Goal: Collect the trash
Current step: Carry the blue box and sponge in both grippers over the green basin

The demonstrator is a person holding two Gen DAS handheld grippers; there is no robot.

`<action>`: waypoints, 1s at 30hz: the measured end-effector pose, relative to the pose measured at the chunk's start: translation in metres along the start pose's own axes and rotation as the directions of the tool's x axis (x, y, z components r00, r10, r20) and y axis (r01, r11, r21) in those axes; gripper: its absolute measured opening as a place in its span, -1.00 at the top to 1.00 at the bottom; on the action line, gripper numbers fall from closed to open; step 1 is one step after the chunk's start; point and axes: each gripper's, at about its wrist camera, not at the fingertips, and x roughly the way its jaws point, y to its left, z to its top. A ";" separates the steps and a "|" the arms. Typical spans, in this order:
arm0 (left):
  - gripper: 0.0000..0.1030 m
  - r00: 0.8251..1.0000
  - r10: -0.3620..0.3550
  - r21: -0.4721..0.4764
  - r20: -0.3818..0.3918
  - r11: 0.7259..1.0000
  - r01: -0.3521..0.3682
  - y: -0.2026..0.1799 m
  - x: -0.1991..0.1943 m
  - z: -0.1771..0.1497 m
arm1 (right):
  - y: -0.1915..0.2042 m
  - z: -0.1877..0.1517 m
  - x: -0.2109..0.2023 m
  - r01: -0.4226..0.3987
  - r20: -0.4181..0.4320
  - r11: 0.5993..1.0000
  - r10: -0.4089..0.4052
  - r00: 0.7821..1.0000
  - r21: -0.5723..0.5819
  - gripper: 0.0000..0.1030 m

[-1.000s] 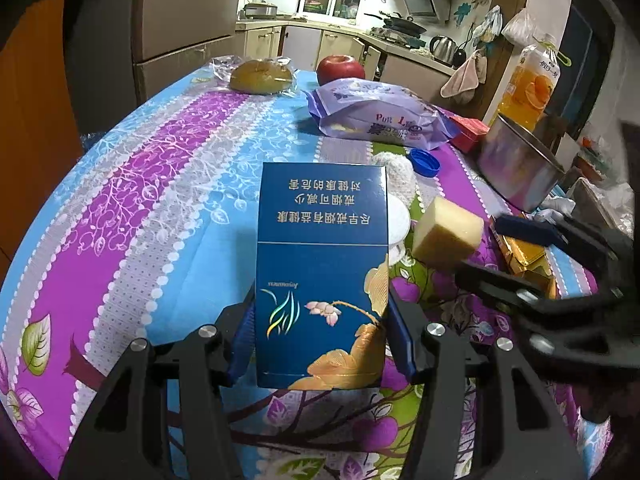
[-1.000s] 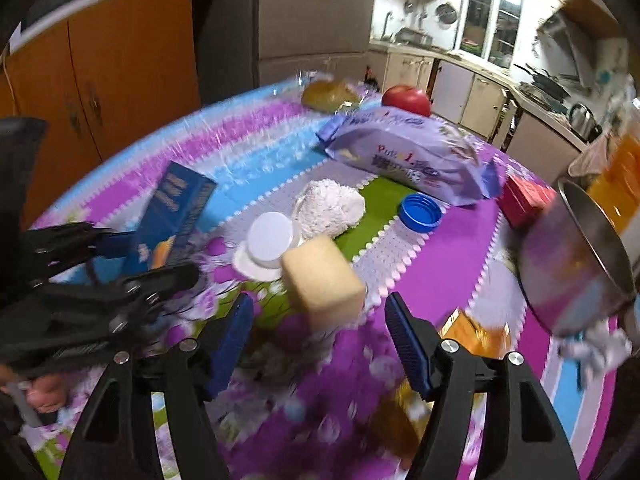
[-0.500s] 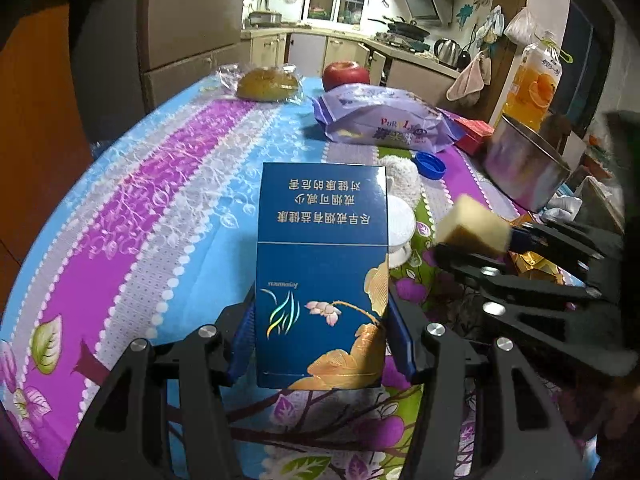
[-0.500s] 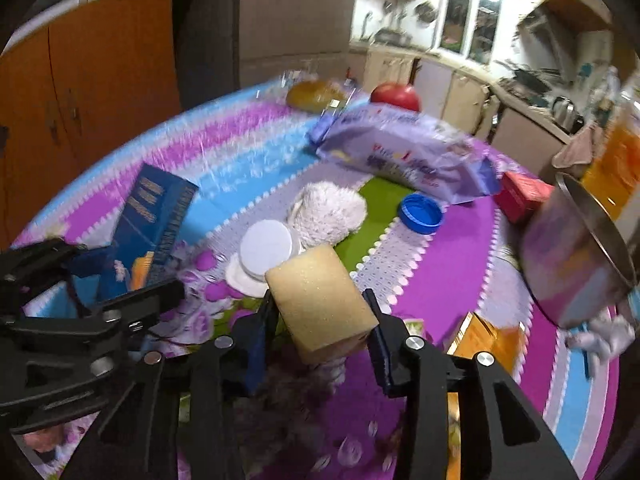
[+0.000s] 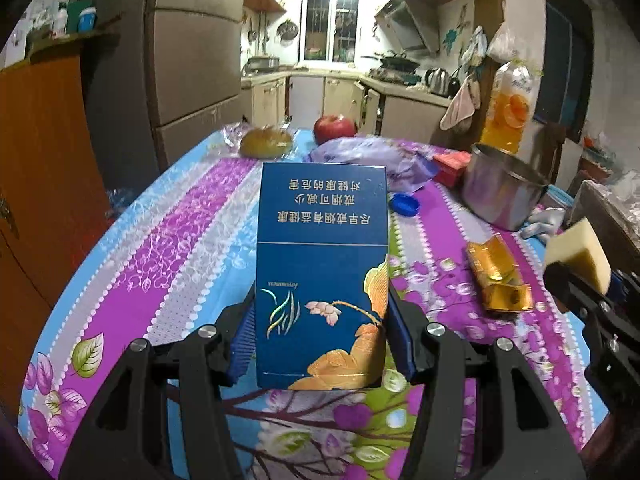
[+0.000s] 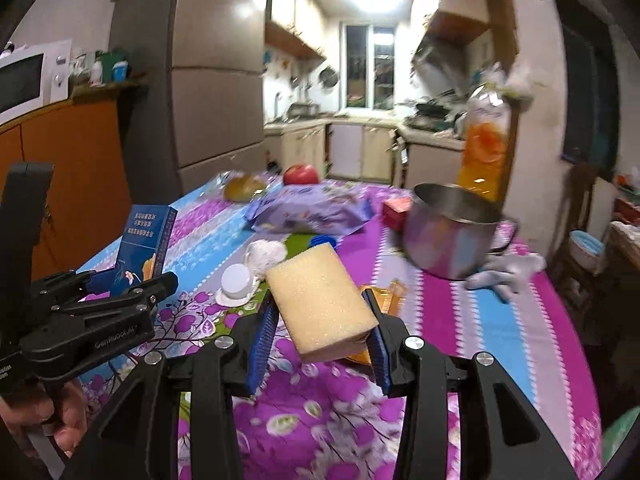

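Blue cigarette box (image 5: 322,276) upright, print upside down, lifted above table, yellow sponge block (image 6: 322,304) tilted, lifted too

The near left part of the table (image 5: 132,264) lies bare, with open room up the purple stripe toward the wrapped bun (image 5: 266,144). The middle and right are crowded: snack bag (image 6: 308,212), white cap (image 6: 237,282), blue lid (image 5: 404,204), gold wrapper (image 5: 498,276), steel pot (image 6: 452,236) and juice bottle (image 6: 486,140) close together, with only narrow gaps between.
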 end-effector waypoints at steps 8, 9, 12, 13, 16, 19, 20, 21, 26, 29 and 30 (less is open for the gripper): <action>-0.03 0.997 -0.051 0.038 0.058 0.998 0.049 -0.033 -0.039 -0.004 | -0.011 -0.006 -0.057 0.080 0.074 0.996 -0.082 0.994 0.038 0.17; -0.03 0.996 -0.057 0.045 0.067 0.998 0.054 -0.037 -0.046 -0.005 | -0.012 -0.007 -0.063 0.089 0.078 0.995 -0.092 0.993 0.040 0.17; -0.03 0.993 -0.077 0.059 0.085 0.996 0.072 -0.048 -0.058 -0.007 | -0.018 -0.010 -0.081 0.116 0.095 0.992 -0.121 0.988 0.052 0.17; -0.03 0.993 -0.080 0.062 0.090 0.995 0.074 -0.052 -0.061 -0.007 | -0.019 -0.010 -0.084 0.123 0.097 0.991 -0.128 0.987 0.054 0.17; -0.03 0.990 -0.089 0.075 0.109 0.994 0.082 -0.062 -0.072 -0.007 | -0.025 -0.013 -0.098 0.134 0.107 0.988 -0.141 0.984 0.071 0.17; -0.03 0.988 -0.101 0.079 0.118 0.993 0.092 -0.070 -0.078 -0.006 | -0.030 -0.015 -0.113 0.143 0.117 0.986 -0.153 0.981 0.084 0.17; -0.03 0.988 -0.102 0.080 0.119 0.992 0.093 -0.072 -0.079 -0.006 | -0.031 -0.016 -0.118 0.148 0.121 0.985 -0.158 0.980 0.087 0.17; -0.03 0.987 -0.106 0.083 0.120 0.992 0.097 -0.076 -0.080 -0.006 | -0.033 -0.017 -0.122 0.154 0.123 0.984 -0.165 0.979 0.088 0.17; -0.03 0.984 -0.127 0.097 0.127 0.989 0.116 -0.091 -0.088 -0.005 | -0.043 -0.019 -0.143 0.180 0.134 0.979 -0.193 0.972 0.099 0.17; -0.03 0.981 -0.141 0.111 0.132 0.986 0.127 -0.102 -0.093 -0.005 | -0.050 -0.021 -0.155 0.200 0.140 0.974 -0.214 0.967 0.107 0.17; -0.03 0.980 -0.147 0.115 0.133 0.985 0.132 -0.105 -0.095 -0.005 | -0.054 -0.022 -0.160 0.206 0.140 0.972 -0.220 0.965 0.111 0.17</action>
